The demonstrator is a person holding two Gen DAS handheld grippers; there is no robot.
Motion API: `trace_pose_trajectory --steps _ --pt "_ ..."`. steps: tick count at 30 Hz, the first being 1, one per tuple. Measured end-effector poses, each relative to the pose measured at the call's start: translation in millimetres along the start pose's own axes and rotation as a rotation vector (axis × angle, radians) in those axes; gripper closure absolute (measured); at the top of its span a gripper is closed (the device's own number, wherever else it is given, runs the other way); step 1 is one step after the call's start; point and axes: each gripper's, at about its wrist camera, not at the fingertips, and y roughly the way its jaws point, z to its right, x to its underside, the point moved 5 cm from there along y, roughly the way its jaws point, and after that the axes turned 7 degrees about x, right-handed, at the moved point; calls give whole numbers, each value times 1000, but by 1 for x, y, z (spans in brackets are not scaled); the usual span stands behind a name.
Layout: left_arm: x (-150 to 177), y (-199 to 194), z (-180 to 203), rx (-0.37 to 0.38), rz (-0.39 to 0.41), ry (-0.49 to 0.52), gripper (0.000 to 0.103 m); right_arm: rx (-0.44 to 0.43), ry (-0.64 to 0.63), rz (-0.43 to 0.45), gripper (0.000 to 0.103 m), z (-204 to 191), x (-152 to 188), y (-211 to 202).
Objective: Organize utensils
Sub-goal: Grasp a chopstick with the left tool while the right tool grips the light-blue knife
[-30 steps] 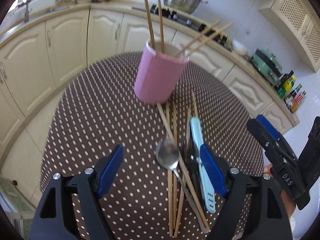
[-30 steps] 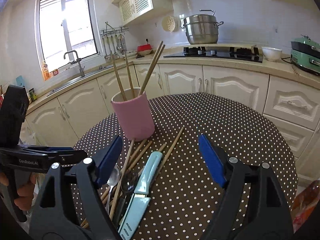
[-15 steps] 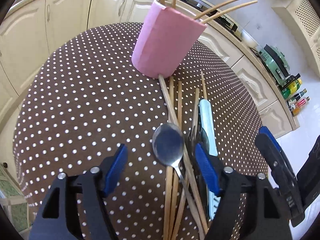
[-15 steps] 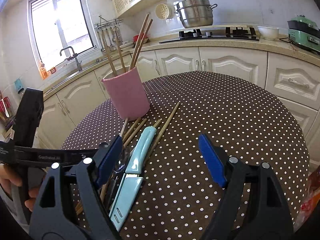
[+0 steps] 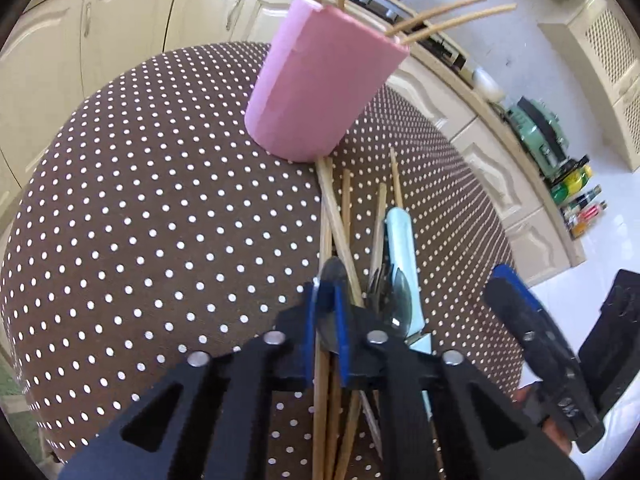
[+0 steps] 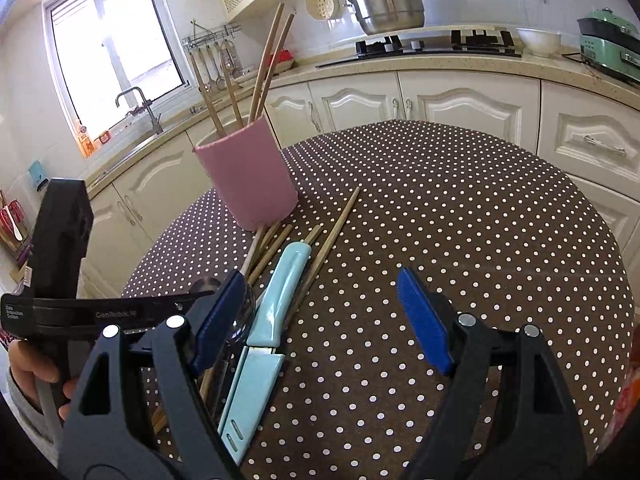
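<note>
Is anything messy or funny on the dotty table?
Yes. Chopsticks, a spoon and a light blue knife lie jumbled on the table beside the pink holder, which already holds four chopsticks.

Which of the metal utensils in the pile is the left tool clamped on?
The spoon on the left side of the pile: the left tool has just closed on its bowl, turning it on edge. The other metal pieces lie untouched beside the light-blue knife.

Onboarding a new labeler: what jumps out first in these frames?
The left gripper, whose jaws have just been closing, is shut on the spoon atop a heap of chopsticks and a light blue knife on the polka-dot table. Behind the heap stands the pink holder, chopsticks already in it. The right gripper hangs open beside.
</note>
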Motion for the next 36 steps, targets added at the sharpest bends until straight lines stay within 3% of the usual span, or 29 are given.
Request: trace_pose_trajectory --steps 16,20,29,36 --pt "-8 -69 7 15 124 49 101 9 -82 -245 27 -32 -1 46" --pt "-7 -77 5 22 129 58 101 7 -79 -291 56 -30 3 55" --pt "-5 -75 6 23 121 46 101 33 -177 -332 73 -42 8 55" --pt "-7 -76 19 45 120 71 101 20 -160 -329 79 -24 13 45"
